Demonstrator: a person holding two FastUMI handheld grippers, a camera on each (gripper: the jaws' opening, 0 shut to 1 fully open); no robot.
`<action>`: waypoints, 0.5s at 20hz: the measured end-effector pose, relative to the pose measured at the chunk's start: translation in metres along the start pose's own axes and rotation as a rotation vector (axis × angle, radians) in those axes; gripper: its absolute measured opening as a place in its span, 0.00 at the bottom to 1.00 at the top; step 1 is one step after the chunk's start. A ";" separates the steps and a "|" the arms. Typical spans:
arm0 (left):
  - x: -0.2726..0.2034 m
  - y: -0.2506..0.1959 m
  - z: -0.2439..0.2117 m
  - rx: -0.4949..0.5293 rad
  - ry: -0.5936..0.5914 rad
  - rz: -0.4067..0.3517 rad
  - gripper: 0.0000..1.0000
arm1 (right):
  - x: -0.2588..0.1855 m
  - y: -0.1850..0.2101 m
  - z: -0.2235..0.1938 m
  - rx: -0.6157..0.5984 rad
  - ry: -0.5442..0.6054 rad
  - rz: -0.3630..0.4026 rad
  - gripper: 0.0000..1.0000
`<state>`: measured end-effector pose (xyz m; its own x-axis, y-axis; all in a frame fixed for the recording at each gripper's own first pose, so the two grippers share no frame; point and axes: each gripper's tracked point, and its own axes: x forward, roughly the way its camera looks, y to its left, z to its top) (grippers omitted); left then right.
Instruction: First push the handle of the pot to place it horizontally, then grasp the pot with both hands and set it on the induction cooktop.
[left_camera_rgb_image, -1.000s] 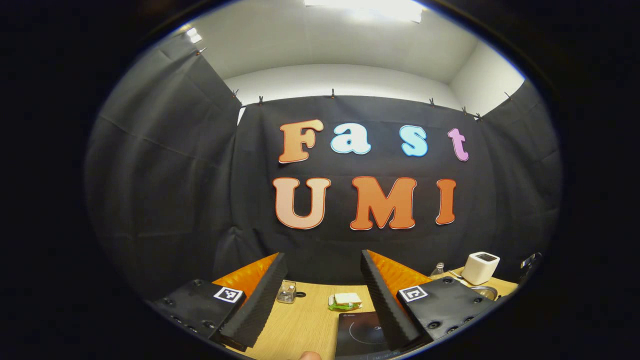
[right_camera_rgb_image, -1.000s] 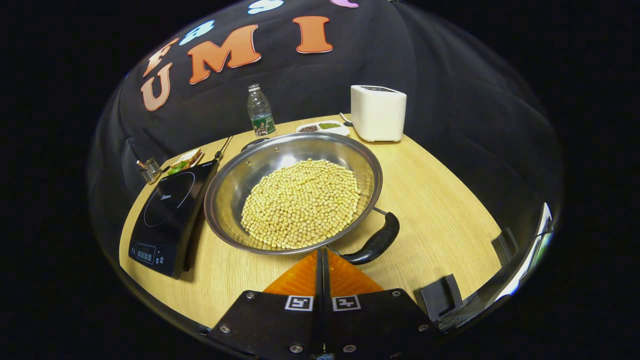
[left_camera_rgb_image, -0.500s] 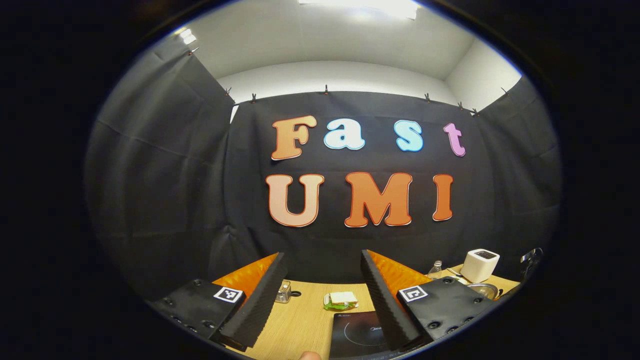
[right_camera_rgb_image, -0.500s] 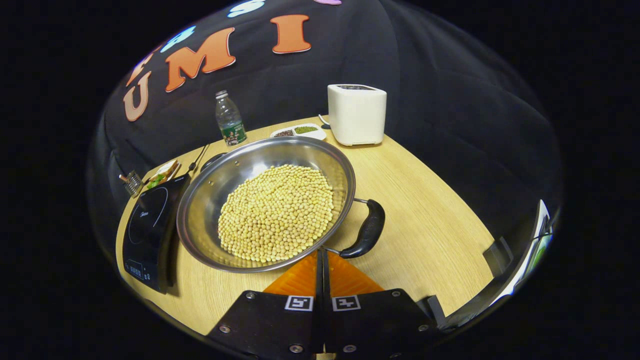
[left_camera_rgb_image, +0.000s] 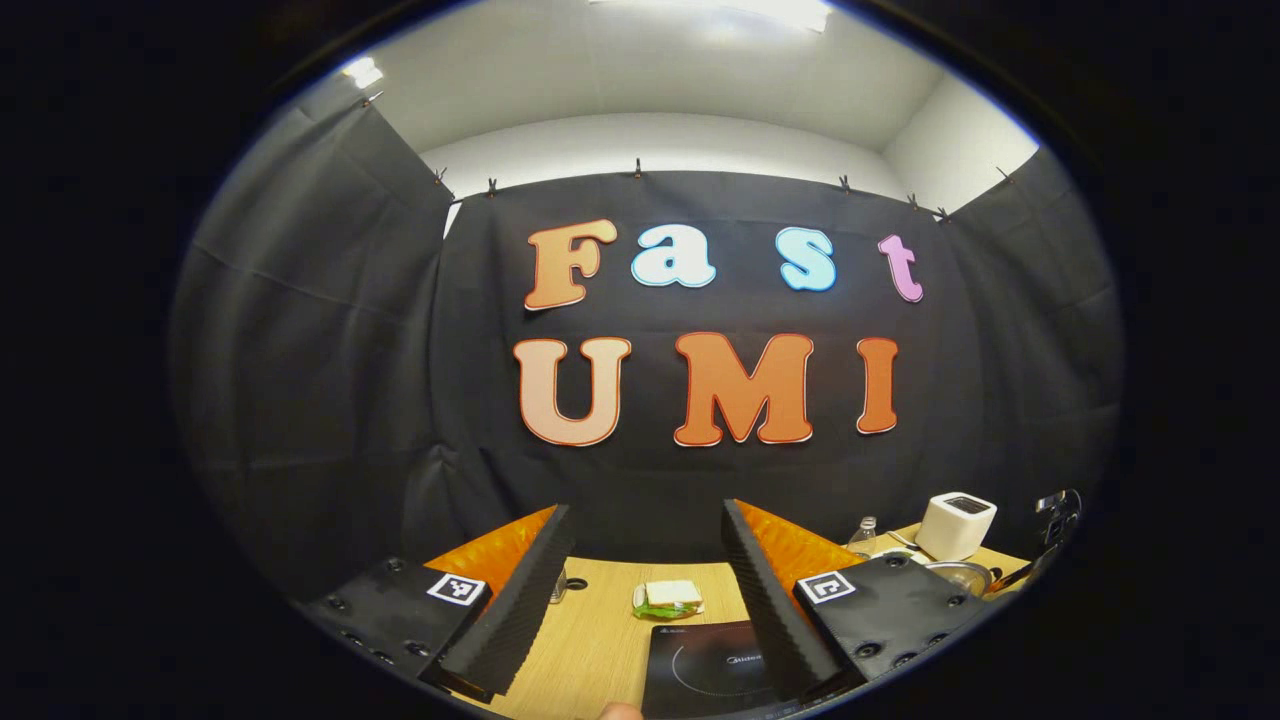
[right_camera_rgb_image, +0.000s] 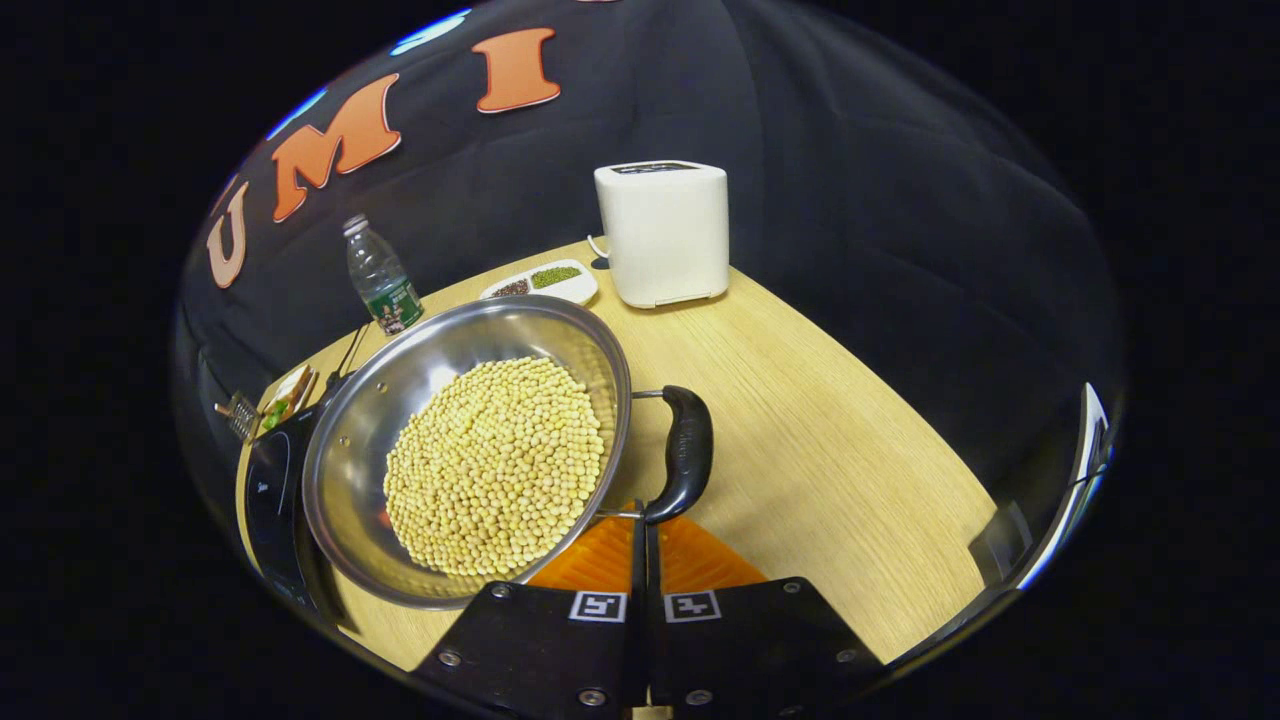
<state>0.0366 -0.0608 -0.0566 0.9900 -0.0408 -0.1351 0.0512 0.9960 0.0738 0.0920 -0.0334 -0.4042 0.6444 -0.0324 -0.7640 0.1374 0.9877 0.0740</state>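
A steel pot (right_camera_rgb_image: 400, 380) heaped with yellow soybeans sits on the wooden table, its near-left rim overlapping the black induction cooktop (right_camera_rgb_image: 265, 490) in the right gripper view. Its black side handle (right_camera_rgb_image: 685, 450) points toward me on the pot's right. My right gripper (right_camera_rgb_image: 640, 520) is shut, its tips right at the handle's near end and the pot's rim. My left gripper (left_camera_rgb_image: 645, 508) is held high and open, facing the wall, with the cooktop (left_camera_rgb_image: 710, 670) below it and the pot (left_camera_rgb_image: 962, 572) far right.
A white boxy appliance (right_camera_rgb_image: 662, 232), a small water bottle (right_camera_rgb_image: 382, 280) and a white dish of beans (right_camera_rgb_image: 540, 282) stand behind the pot. A sandwich (left_camera_rgb_image: 668, 596) lies beyond the cooktop. The table's right edge (right_camera_rgb_image: 960, 480) curves close by.
In the right gripper view the pot has slid left and its handle has swung from slanting lower right to pointing at me. The left gripper has drifted slightly; it stays open.
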 end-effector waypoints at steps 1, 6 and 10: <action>0.002 -0.004 -0.002 0.004 0.005 -0.001 0.99 | 0.005 -0.003 0.005 0.002 -0.004 -0.005 0.00; 0.014 -0.038 -0.028 0.020 0.047 -0.037 0.99 | 0.027 -0.011 0.034 0.016 -0.028 -0.015 0.00; 0.024 -0.073 -0.055 0.012 0.102 -0.072 0.99 | 0.045 -0.004 0.049 0.062 -0.032 0.022 0.00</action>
<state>0.0491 -0.1297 -0.1197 0.9652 -0.1035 -0.2400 0.1239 0.9897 0.0716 0.1573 -0.0467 -0.4074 0.6715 -0.0170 -0.7408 0.1691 0.9769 0.1308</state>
